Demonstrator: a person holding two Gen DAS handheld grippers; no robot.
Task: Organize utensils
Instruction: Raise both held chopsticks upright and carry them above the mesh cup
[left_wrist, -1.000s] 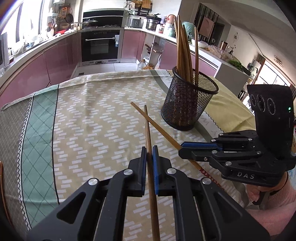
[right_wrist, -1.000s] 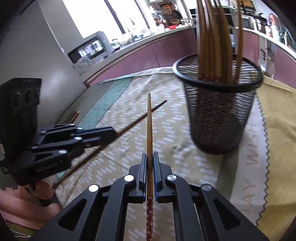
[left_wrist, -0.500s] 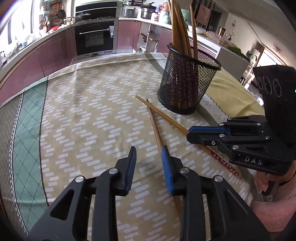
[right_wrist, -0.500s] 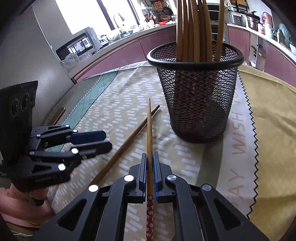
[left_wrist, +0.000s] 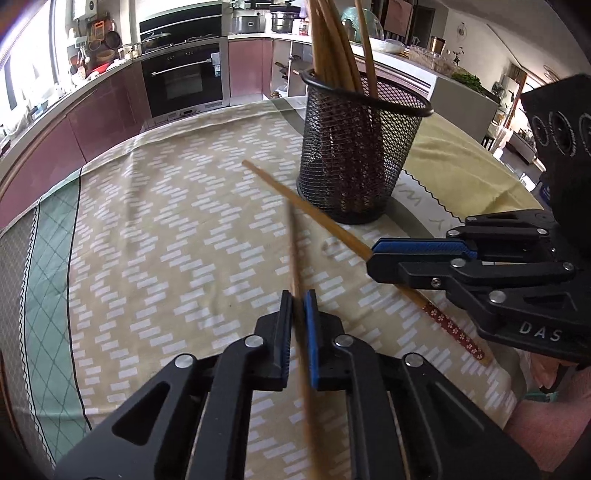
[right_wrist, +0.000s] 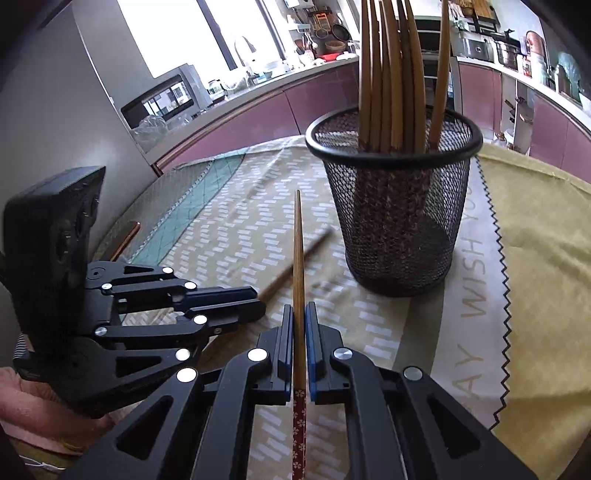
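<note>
A black mesh holder (left_wrist: 360, 158) with several wooden chopsticks (left_wrist: 334, 44) stands on the patterned tablecloth (left_wrist: 166, 229); it also shows in the right wrist view (right_wrist: 399, 206). My left gripper (left_wrist: 298, 306) is shut on a wooden chopstick (left_wrist: 293, 251), blurred, pointing away toward the holder. My right gripper (right_wrist: 299, 317) is shut on a chopstick with a red flowered end (right_wrist: 298, 258), its tip near the holder's base. In the left wrist view the right gripper (left_wrist: 373, 254) holds that chopstick (left_wrist: 306, 210) just right of mine.
The table edge and a yellow cloth (right_wrist: 546, 236) lie right of the holder. Kitchen cabinets and an oven (left_wrist: 184, 81) stand behind the table. A brown rod (right_wrist: 125, 240) lies near the table's left edge.
My left gripper, open half a second ago beside the lying chopstick, has closed on it. The right gripper keeps its chopstick and has shifted slightly toward the holder.
</note>
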